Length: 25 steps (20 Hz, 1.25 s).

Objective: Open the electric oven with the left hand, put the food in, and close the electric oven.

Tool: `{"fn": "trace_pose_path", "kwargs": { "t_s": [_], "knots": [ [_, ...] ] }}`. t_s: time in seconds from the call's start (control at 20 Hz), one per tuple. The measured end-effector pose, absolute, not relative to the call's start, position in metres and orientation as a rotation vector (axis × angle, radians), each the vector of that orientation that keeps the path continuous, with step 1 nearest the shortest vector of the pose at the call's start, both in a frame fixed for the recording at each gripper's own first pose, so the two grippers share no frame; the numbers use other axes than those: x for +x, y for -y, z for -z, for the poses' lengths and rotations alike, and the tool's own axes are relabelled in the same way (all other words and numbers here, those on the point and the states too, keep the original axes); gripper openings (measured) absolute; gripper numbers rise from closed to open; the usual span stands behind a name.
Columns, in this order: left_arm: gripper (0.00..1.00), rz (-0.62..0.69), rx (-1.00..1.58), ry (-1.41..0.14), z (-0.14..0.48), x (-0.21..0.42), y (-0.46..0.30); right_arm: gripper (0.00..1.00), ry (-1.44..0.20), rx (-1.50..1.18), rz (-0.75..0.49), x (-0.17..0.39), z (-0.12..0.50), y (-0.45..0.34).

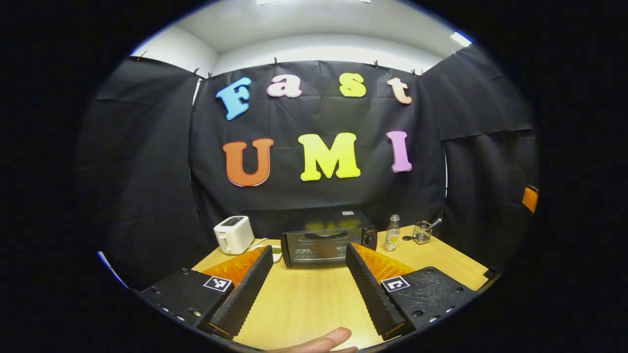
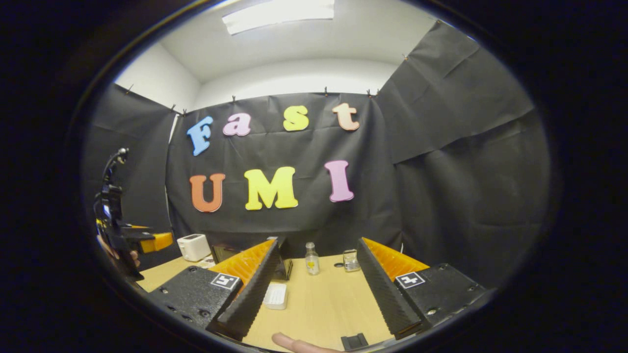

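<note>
The black electric oven (image 1: 324,242) stands at the back of the wooden table (image 1: 304,304) with its glass door closed and the handle (image 1: 325,235) along the top. My left gripper (image 1: 308,250) is open, short of the oven and aimed at it, holding nothing. In the right gripper view a white ridged rectangular item (image 2: 275,296), possibly the food, lies on the table beside my left finger. My right gripper (image 2: 319,243) is open and empty. The oven (image 2: 223,252) is mostly hidden behind that finger. The left gripper (image 2: 122,230) is raised at the far left, held by a hand.
A white toaster (image 1: 234,234) sits left of the oven, with a pale plate-like thing (image 1: 276,253) peeking between them. Right of the oven stand a small clear bottle (image 1: 392,233), a dark cap (image 1: 406,238) and a wire basket (image 1: 422,232). A small black object (image 2: 354,340) lies at the near edge.
</note>
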State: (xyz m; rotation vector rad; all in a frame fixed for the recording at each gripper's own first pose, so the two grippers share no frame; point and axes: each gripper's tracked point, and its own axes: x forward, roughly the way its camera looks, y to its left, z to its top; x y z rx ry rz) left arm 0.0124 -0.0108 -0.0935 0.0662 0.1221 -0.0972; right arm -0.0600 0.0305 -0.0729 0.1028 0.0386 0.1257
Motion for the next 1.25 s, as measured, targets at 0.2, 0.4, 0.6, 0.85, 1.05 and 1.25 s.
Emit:
{"fn": "trace_pose_path", "kwargs": {
  "t_s": [0.2,0.4,0.6,0.85,1.05,1.25],
  "knots": [
    [0.95,0.076,-0.002,-0.051,0.071,-0.028,0.004,1.0,-0.013,0.092,-0.144,-0.078,0.068,-0.031],
    [0.95,0.037,-0.018,-0.043,0.082,-0.054,-0.003,0.96,0.001,0.089,-0.128,-0.082,0.068,-0.024],
    [0.95,0.045,0.005,-0.043,0.083,-0.059,-0.001,1.0,-0.018,0.093,-0.174,-0.089,0.07,-0.032],
    [0.95,0.062,0.036,-0.041,0.084,-0.06,0.004,0.96,-0.035,0.093,-0.161,-0.088,0.074,-0.027],
    [0.95,0.085,0.041,-0.026,0.086,-0.059,0.01,0.96,-0.035,0.131,-0.229,-0.095,0.068,-0.042],
    [0.87,0.042,0.042,-0.017,0.086,-0.057,-0.002,0.96,-0.031,0.114,-0.222,-0.095,0.068,-0.04]
  ]
}}
